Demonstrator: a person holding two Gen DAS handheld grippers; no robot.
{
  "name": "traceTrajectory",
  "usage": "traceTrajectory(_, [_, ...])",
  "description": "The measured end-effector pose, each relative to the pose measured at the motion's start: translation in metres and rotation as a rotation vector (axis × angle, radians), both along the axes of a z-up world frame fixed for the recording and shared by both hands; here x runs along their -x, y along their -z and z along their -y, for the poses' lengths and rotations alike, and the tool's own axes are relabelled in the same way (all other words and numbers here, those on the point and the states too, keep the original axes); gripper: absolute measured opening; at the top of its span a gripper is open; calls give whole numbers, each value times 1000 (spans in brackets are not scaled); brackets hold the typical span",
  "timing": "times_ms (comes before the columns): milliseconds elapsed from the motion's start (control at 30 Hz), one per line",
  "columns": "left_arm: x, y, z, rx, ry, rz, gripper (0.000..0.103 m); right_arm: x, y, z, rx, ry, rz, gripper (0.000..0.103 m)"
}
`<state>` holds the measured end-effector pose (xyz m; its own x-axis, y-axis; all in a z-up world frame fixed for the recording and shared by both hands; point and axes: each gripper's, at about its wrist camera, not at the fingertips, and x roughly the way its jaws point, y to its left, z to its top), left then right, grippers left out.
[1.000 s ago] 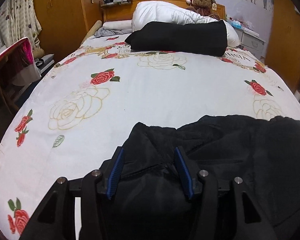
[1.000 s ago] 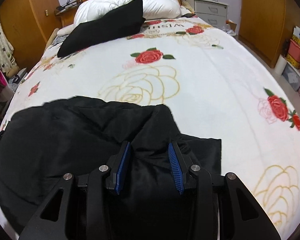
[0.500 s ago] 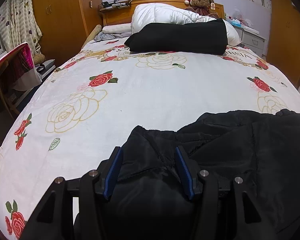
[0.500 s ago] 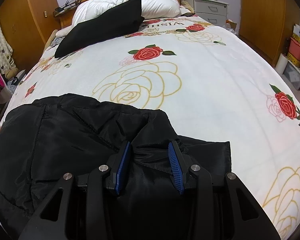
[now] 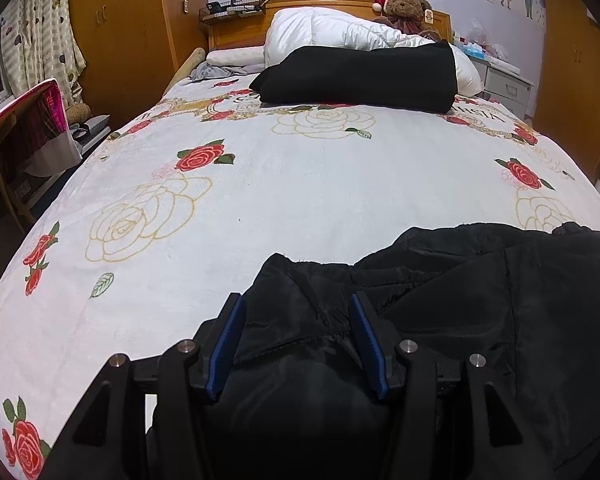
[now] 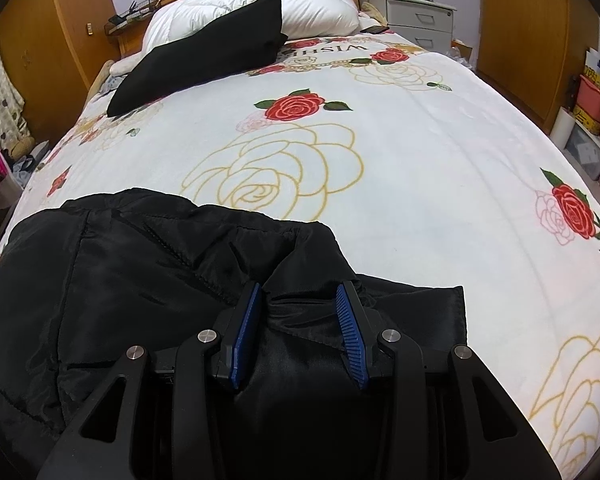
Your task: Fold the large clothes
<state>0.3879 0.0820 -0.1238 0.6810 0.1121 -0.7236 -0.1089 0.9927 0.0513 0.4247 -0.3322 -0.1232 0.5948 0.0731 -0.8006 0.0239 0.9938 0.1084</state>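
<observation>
A large black jacket (image 5: 500,280) lies bunched on the near end of the rose-print bed (image 5: 300,184). My left gripper (image 5: 296,300) is shut on a thick fold of the jacket's left edge, the cloth filling the gap between its blue pads (image 5: 224,344). In the right wrist view the jacket (image 6: 120,272) spreads to the left. My right gripper (image 6: 299,288) is shut on a bunched fold at its right edge, with a flat flap (image 6: 420,312) sticking out to the right. The cloth under both grippers is hidden.
A black pillow (image 5: 360,76) and a white duvet (image 5: 340,32) lie at the head of the bed, with a teddy bear (image 5: 404,8) above them. Wooden wardrobes stand on both sides. A drawer unit (image 6: 420,20) and storage boxes (image 6: 592,108) are at the right.
The jacket's body has shifted slightly and lies a little flatter. Both grippers keep the same hold and have hardly moved.
</observation>
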Motion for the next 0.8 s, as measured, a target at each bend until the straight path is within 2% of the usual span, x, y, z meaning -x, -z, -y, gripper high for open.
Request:
traceTrajectory(133, [1,-8,0,-18,8,-28,57,2,-11,-1,10,3,-15,41])
traceTrajectory(267, [15,-29,-12,12,31,-23,57,17,-35,7,-29,12,-6,44])
traceTrajectory(333, [27,-39,-22,21,39,-2,57,29,-47,12,-62,0,22,58])
traceTrajectory(400, [40,-47,-35,26,35,13,57,44,-60,20,-89,-12,53,67])
traceTrajectory(467, [52,-51,-50,54,22,15,57,53,-64,26,-112,-18,60,67])
traceTrajectory(700, [82,-31,-88,159,-32,-35,57,82,-49,48,-156,-7,17,67])
traceTrajectory(800, [87,-24,-89,187,-28,-45,57,87,-35,61,-208,14,-19,77])
